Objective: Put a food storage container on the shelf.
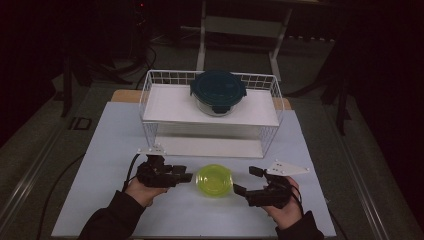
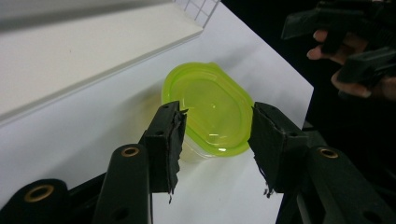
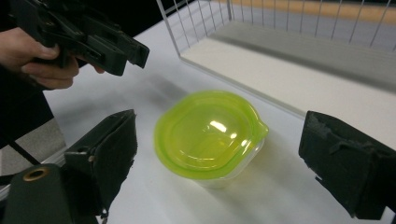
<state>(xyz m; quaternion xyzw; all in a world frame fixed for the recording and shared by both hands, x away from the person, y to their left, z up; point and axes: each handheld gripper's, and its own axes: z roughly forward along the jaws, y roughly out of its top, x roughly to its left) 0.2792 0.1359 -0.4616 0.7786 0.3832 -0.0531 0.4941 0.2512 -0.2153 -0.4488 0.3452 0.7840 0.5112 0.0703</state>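
Where the white table [image 1: 105,165] lies in front of the wire shelf rack [image 1: 150,107], a small clear container with a yellow-green lid [image 1: 214,180] stands upright on the tabletop, between the two hand-held grippers. The left gripper [image 1: 186,176] sits just beside the container's left edge in the high view, its black jaws pointing toward it. In the left gripper view, these jaws stand apart with the lid [image 2: 210,105] showing in the gap between them; the pads [image 2: 170,140] do not press on the container, and from this angle it cannot be told whether the left pad brushes the container's wall. The right gripper [image 1: 246,181] is near the container's right edge in the high view, with a grey three-cornered plate on top. In the right gripper view, its jaws are spread wide to either side of the container [image 3: 210,135], both pads [image 3: 109,154] clear of it. The person's left hand [image 1: 142,191] and right hand [image 1: 285,212] hold the grippers from the near edge of the table. On the upper shelf of the rack rests a round glass container with a dark teal lid [image 1: 218,91], well apart from both grippers.
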